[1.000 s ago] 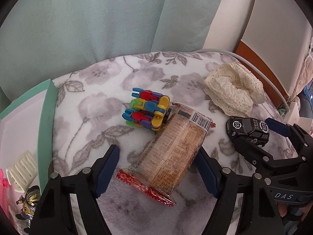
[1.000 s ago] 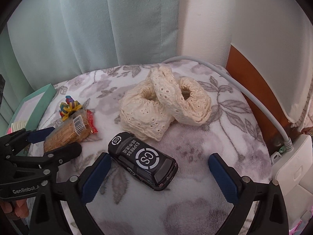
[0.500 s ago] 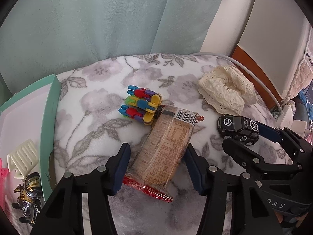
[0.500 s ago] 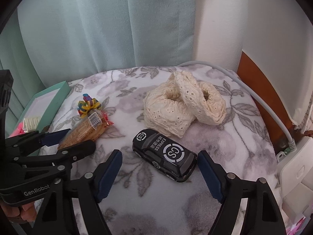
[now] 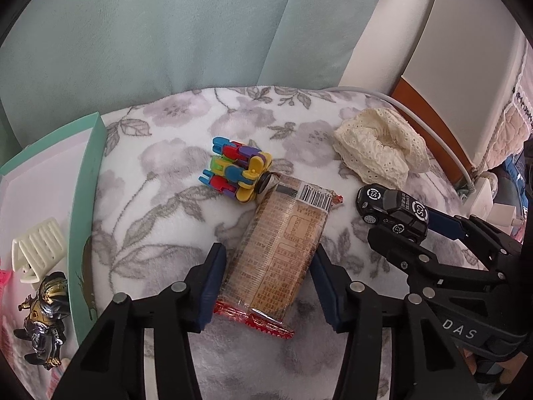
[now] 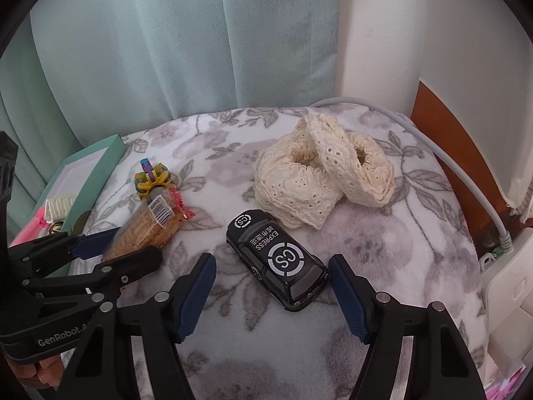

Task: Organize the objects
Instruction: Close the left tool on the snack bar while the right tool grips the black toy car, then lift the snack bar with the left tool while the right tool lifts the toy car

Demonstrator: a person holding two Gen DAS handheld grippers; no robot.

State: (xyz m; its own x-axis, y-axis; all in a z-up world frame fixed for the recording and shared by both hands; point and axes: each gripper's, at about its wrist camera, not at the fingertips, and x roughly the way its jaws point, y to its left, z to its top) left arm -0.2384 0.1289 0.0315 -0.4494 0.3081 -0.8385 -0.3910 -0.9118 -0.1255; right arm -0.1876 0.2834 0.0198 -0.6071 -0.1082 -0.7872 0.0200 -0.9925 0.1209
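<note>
Closing in from both sides, the two grippers have narrowed their fingers since a second ago, when both stood wide around their targets. The left gripper (image 5: 268, 281) now brackets the biscuit packet (image 5: 281, 250) with its blue pads (image 5: 213, 286) just beside the wrapper's long edges; whether they already press the film cannot be told. The right gripper (image 6: 271, 295) straddles the black toy car (image 6: 278, 261), with its pads (image 6: 196, 296) near but visibly apart from the body. Judgement: both picks are in the closing step, and neither item is lifted yet.

Both items lie on the floral blanket (image 5: 160, 206). The likely destination is the teal-walled box (image 5: 85, 200) at the left, which already holds a white comb-like piece (image 5: 38, 250) and a dark figurine (image 5: 45, 310).

Obstructions:
- The multicoloured block toy (image 5: 238, 175) touches the far end of the packet, by the barcode. A straight lift should clear it; dragging may carry it along.
- The cream lace scrunchies (image 6: 319, 180) lie just beyond the car's front, touching or nearly so.
- The two grippers work near one another, so the left one's path to the box should be kept away from the right.
- A grey cable (image 6: 449, 163) runs along the blanket's far right edge, well apart from both picks.
</note>
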